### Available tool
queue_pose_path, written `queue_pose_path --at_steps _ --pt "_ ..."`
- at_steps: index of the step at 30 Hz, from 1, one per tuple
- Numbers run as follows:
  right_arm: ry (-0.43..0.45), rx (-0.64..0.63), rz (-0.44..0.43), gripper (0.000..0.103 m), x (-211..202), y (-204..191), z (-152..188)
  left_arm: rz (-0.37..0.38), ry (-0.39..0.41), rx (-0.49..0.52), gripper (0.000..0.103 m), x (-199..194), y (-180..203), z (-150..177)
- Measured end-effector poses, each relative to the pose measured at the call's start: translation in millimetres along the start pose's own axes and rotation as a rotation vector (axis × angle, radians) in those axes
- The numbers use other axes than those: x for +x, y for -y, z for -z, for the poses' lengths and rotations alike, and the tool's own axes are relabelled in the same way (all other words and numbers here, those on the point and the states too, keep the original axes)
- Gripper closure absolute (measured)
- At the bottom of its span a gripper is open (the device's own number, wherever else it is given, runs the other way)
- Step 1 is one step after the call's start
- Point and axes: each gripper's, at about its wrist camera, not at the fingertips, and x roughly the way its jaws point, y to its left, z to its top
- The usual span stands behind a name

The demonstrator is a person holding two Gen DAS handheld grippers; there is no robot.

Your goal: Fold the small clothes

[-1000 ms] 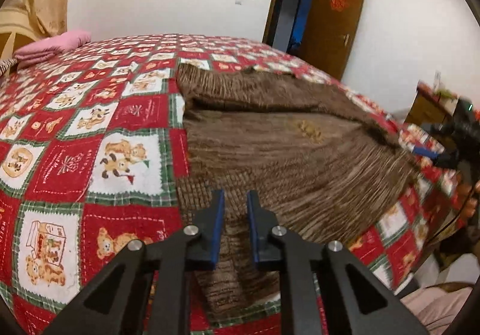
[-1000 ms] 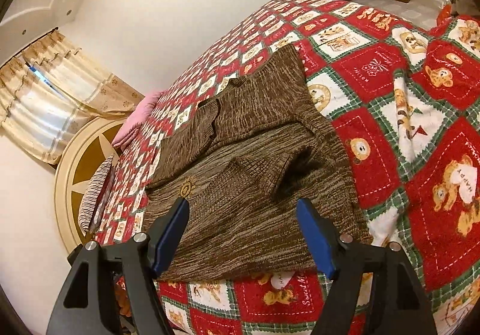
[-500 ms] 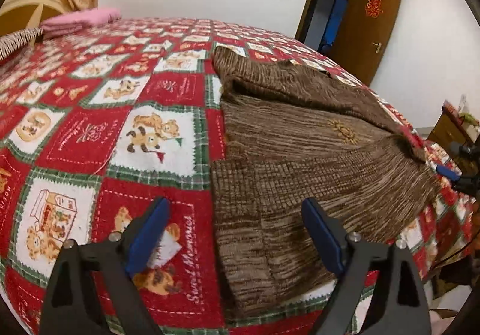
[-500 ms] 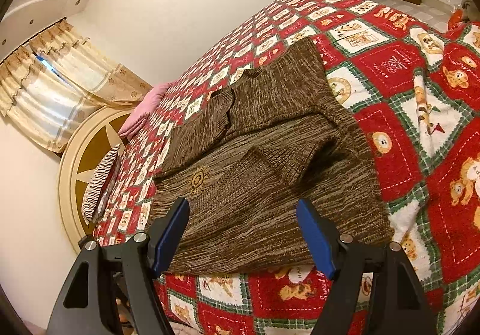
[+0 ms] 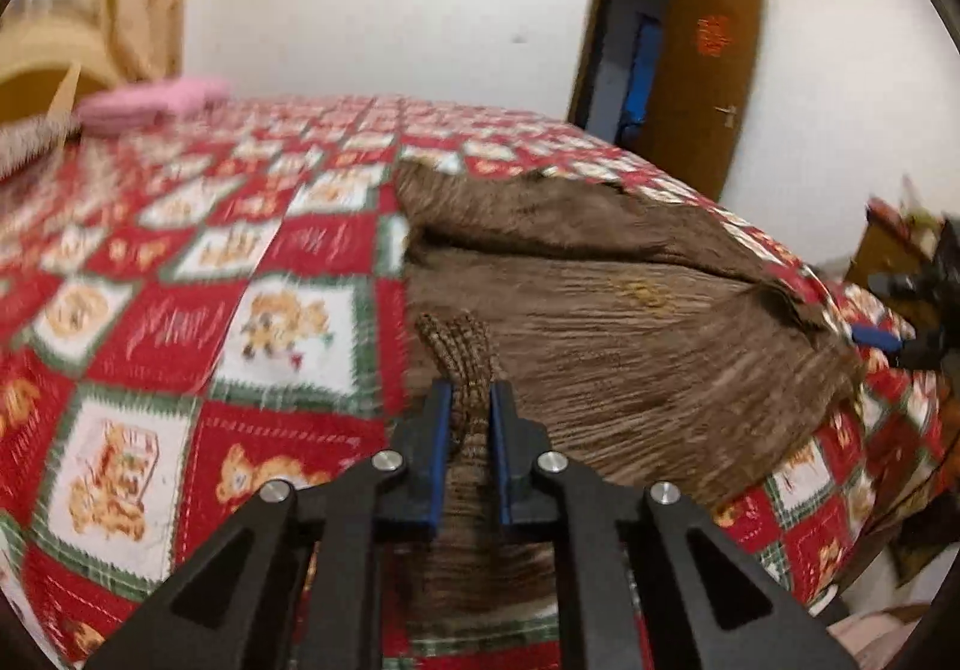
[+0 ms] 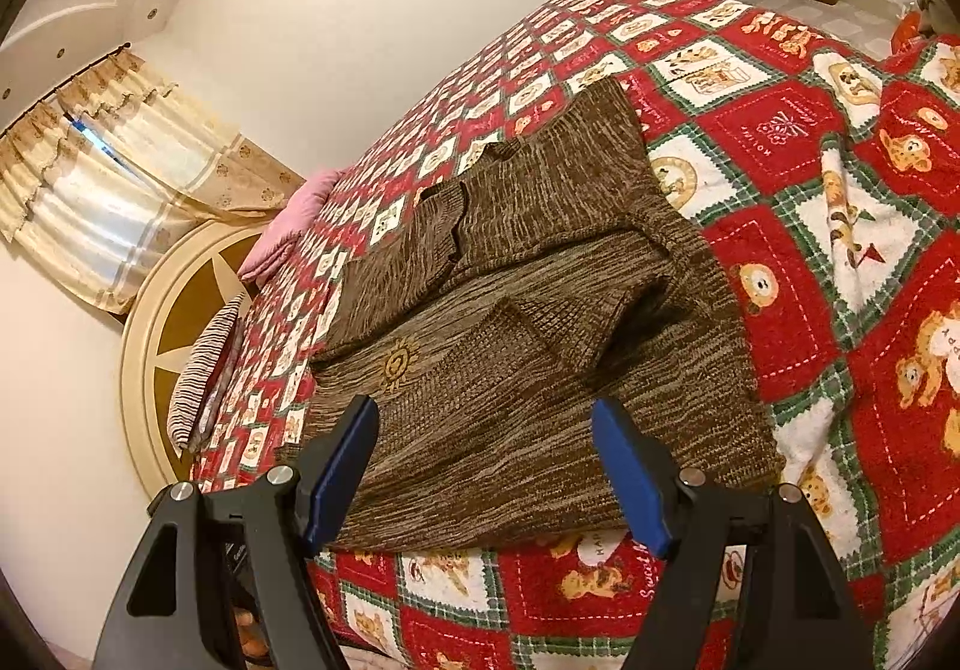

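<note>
A brown knitted sweater [image 5: 630, 346] lies on the red patchwork bedspread [image 5: 180, 310], sleeves folded across its body. My left gripper [image 5: 467, 418] is shut on the sweater's near hem corner, and a bunched bit of knit sticks up between its blue pads. In the right wrist view the same sweater [image 6: 540, 322] shows a small sun emblem [image 6: 399, 364]. My right gripper [image 6: 486, 466] is open and empty, hovering over the sweater's lower edge. It also shows in the left wrist view [image 5: 900, 340] at the far right.
A pink folded cloth [image 5: 150, 102] and a striped pillow [image 6: 204, 370] lie by the round headboard [image 6: 156, 322]. An open brown door [image 5: 702, 81] is behind the bed. A wooden cabinet [image 5: 888, 250] stands to the right. The bed edge runs just below both grippers.
My left gripper, open half a second ago, has closed on the sweater's near hem corner and lifted it a little. The right gripper has stayed open with little movement.
</note>
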Motion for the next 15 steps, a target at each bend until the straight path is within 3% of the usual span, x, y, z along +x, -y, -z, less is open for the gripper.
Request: queue_pose_path --at_steps 3,5,10,14,15 --pt "0.004 -0.002 0.01 0.029 -0.7 0.7 0.3 0.031 0.048 0.099 0.09 -6.6 15.4 -0.5" --pt "0.014 -0.011 0.025 0.029 -2.1 0.0 0.8 0.035 0.032 0.119 0.09 -0.3 18.6 -0.8" --pt "0.056 -0.11 0.155 0.029 -9.1 -9.6 -1.4 0.054 -0.062 -0.001 0.088 31.8 -0.6 -8.6" --pt "0.067 -0.291 0.281 0.029 -11.2 -25.8 -3.6 0.082 -0.088 -0.072 0.082 40.0 -8.4 -10.1" --pt "0.051 -0.34 0.304 0.029 -6.8 -30.0 -3.2 0.083 -0.094 -0.07 0.074 40.3 -6.9 -9.0"
